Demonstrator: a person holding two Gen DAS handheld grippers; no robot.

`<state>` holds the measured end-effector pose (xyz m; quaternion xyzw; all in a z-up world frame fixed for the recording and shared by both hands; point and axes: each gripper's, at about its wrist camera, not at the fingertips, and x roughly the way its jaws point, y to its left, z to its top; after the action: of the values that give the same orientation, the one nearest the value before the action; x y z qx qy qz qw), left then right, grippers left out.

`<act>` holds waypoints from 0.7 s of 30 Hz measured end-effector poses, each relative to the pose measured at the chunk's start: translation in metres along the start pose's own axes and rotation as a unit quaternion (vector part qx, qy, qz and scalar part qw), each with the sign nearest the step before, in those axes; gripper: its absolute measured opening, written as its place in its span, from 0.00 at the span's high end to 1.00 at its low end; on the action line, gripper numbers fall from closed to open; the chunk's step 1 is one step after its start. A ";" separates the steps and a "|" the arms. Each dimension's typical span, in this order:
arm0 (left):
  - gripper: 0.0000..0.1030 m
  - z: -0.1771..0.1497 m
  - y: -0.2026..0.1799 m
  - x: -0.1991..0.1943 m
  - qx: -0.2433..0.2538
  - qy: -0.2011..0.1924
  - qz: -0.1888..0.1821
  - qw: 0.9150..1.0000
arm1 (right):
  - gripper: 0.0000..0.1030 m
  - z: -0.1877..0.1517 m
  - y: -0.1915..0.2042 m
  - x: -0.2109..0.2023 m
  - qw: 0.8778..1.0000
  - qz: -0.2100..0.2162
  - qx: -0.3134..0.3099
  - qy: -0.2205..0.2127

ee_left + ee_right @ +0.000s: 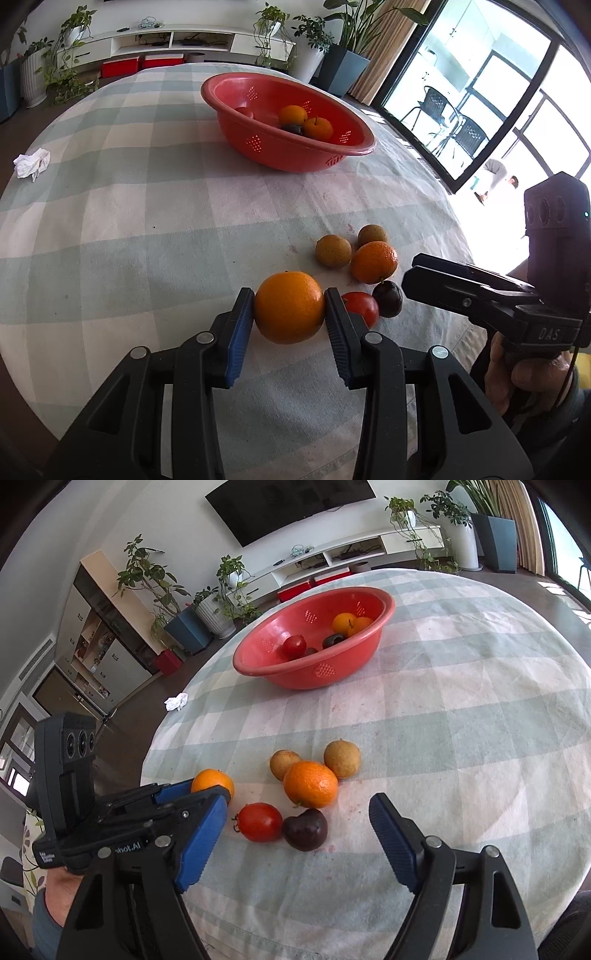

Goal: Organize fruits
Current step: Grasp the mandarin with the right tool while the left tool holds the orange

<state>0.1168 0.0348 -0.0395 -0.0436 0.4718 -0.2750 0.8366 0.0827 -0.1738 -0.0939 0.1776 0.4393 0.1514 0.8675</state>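
Note:
My left gripper [289,321] is shut on a large orange [289,307], both blue pads touching its sides, low over the checked tablecloth [147,240]. The same orange [213,782] shows in the right wrist view between the left gripper's pads. Just right of it lie a red tomato [364,307], a dark plum [388,298], a second orange [373,261] and two brown round fruits [333,251]. My right gripper [295,845] is open and empty, its pads on either side of the tomato [259,822] and plum [306,829]. A red basket [295,155] at the back holds several fruits.
A crumpled white tissue [32,163] lies at the table's left side. The table edge drops off close on the right, by the glass doors [480,92]. A TV bench and potted plants [147,576] stand behind the table.

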 end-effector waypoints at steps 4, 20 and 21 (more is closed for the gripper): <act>0.65 -0.003 0.004 -0.003 -0.004 -0.006 -0.002 1.000 | 0.27 0.007 -0.002 0.016 1.000 -0.003 0.019 0.024; 0.65 -0.005 0.008 0.000 -0.005 -0.012 -0.010 1.000 | 0.55 0.012 -0.004 0.036 0.999 -0.016 0.022 0.043; 0.65 -0.005 0.008 0.000 -0.005 -0.013 -0.009 1.000 | 0.56 0.012 -0.004 0.036 0.999 -0.016 0.023 0.042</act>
<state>0.1160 0.0426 -0.0450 -0.0555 0.4622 -0.2796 0.8397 0.1135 -0.1643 -0.1149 0.1838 0.4812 0.1352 0.8464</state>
